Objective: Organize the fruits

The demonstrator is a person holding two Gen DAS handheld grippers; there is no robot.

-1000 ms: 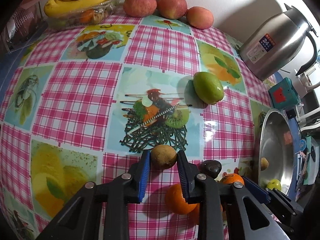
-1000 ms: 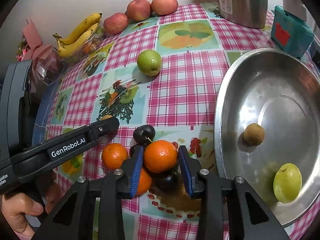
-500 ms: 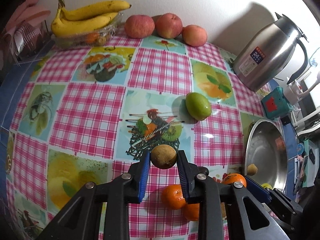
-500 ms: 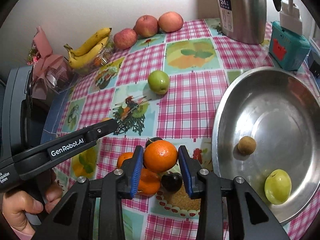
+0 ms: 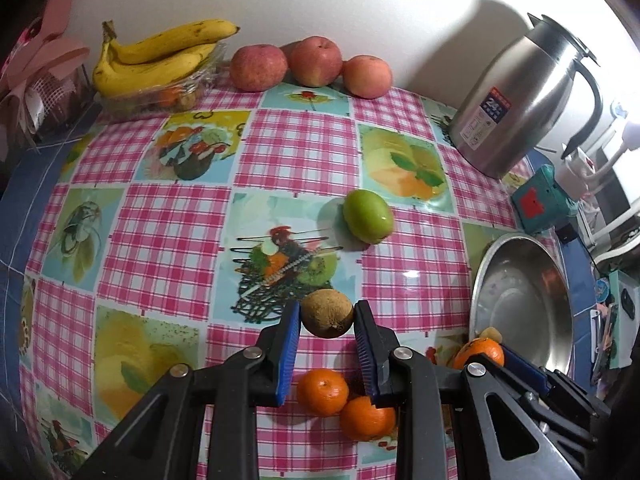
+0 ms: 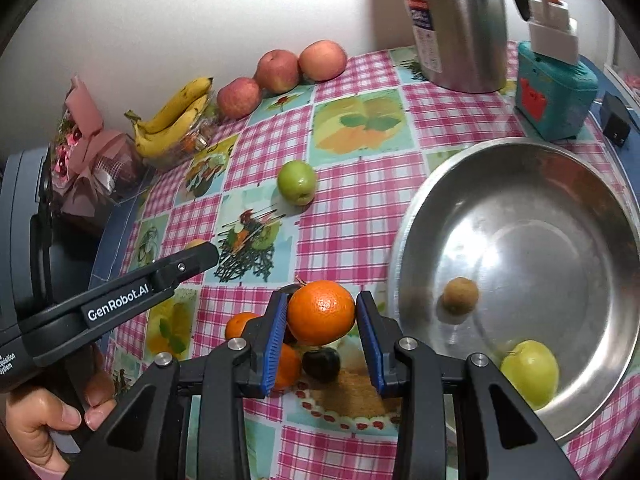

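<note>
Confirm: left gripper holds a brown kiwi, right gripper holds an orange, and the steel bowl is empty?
Not quite. The round steel bowl holds a small brown kiwi and a green apple, as the right wrist view shows. The rest stands.

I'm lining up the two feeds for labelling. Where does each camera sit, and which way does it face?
Left wrist: on the left gripper, looking steeply down its fingers at the table; it holds a kiwi; the right gripper shows at lower right.
Right wrist: on the right gripper, looking down at the bowl; it holds an orange; the left gripper and a hand show.
Shared: green apple, bananas, kettle.
</note>
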